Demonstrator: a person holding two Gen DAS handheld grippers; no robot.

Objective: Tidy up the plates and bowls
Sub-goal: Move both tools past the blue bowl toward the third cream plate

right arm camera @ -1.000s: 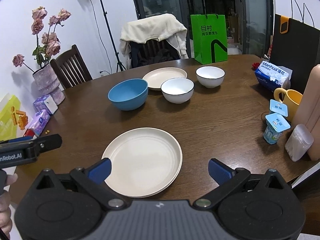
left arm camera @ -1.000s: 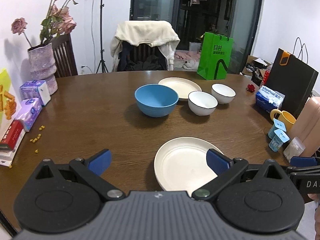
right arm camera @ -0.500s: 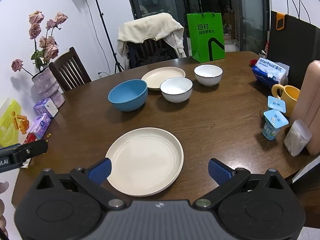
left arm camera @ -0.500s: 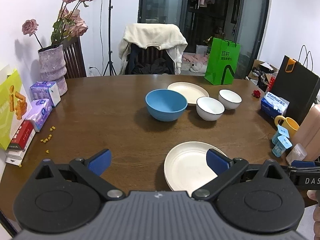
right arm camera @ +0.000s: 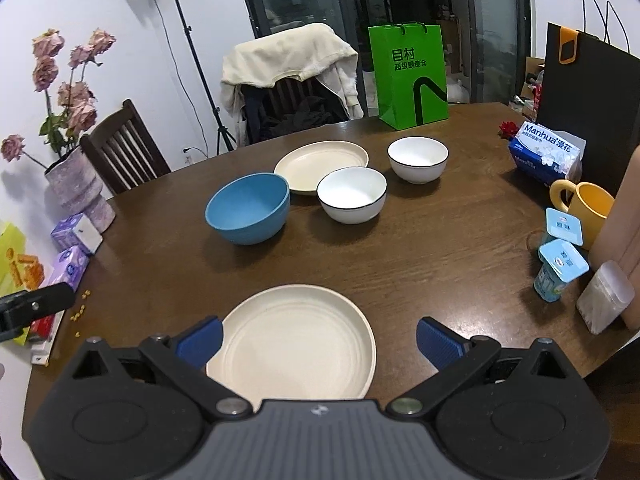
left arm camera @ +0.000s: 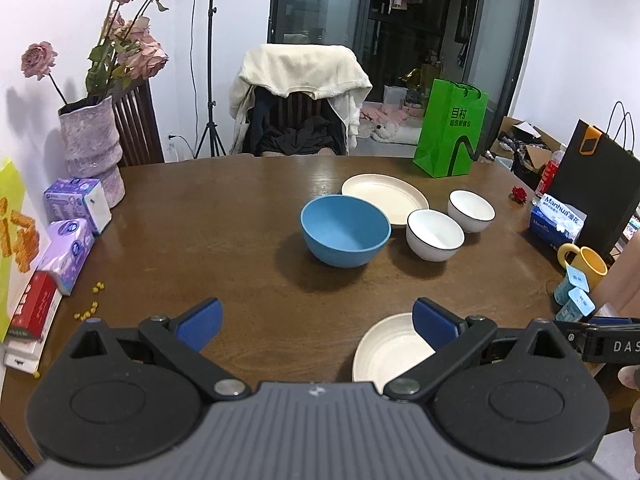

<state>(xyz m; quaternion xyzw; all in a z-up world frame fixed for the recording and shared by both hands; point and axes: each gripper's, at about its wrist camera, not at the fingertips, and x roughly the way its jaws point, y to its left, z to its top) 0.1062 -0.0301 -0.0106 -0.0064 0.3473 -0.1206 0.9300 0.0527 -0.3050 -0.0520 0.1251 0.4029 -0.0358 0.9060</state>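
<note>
A cream plate (right arm camera: 296, 340) lies near the table's front edge, and my right gripper (right arm camera: 318, 340) stands open above its near rim, holding nothing. Seen from the left wrist, that plate (left arm camera: 390, 350) is partly behind the right finger of my open, empty left gripper (left arm camera: 318, 324). Mid-table sits a blue bowl (left arm camera: 345, 235) (right arm camera: 248, 208). Right of it stand two white bowls with dark rims, one nearer (left arm camera: 435, 234) (right arm camera: 352, 194) and one farther (left arm camera: 471, 210) (right arm camera: 417, 158). A second cream plate (left arm camera: 385, 198) (right arm camera: 321, 165) lies behind the blue bowl.
A vase of pink flowers (left arm camera: 91, 148), tissue packs (left arm camera: 68, 254) and scattered yellow bits (left arm camera: 86, 312) line the left edge. A green bag (left arm camera: 451, 134) stands at the back. A tissue box (right arm camera: 546, 154), yellow mug (right arm camera: 586, 206), yogurt cups (right arm camera: 560, 268) and black bag (right arm camera: 588, 92) crowd the right.
Both grippers have drawn back and risen, so the near plate sits lower in both views. My left gripper has also shifted left. Nothing on the table has moved.
</note>
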